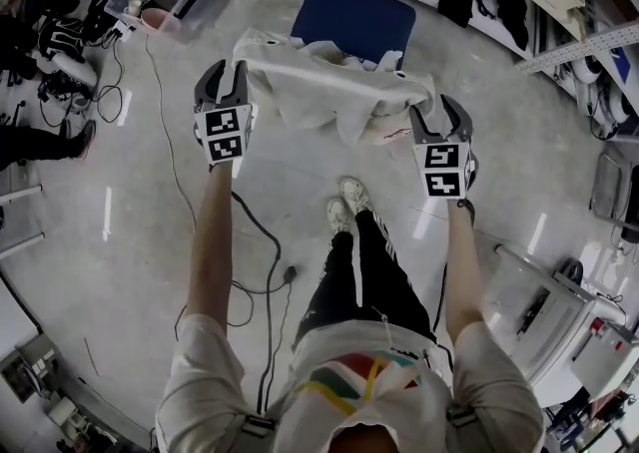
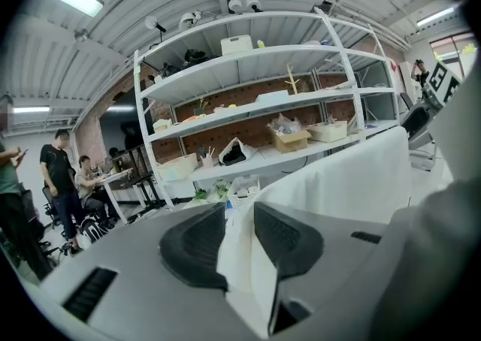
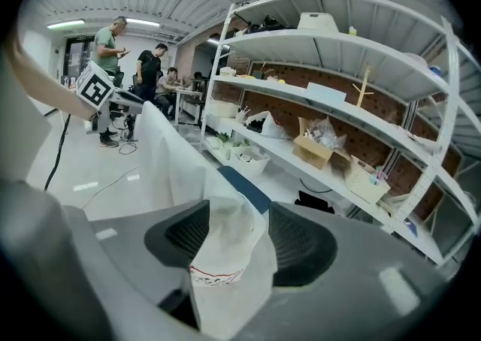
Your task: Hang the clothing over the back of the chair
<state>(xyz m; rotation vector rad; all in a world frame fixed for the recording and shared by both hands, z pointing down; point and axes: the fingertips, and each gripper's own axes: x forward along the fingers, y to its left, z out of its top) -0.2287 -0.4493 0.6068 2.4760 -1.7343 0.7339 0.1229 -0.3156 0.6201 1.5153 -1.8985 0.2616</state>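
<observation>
At arm's length, left gripper (image 1: 226, 75) clamps one corner of a creased white garment (image 1: 319, 77); right gripper (image 1: 439, 114) gapes loose around the other. It drapes the chair (image 1: 354, 17) back. Beyond, a shelf box (image 3: 310, 152) holds crumpled bags

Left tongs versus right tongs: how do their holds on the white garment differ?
The left tongs stand nearly closed; the right tongs stand wide apart. The left pinch the white garment; the right merely have it loose between them. Both sit at opposite ends of it.
</observation>
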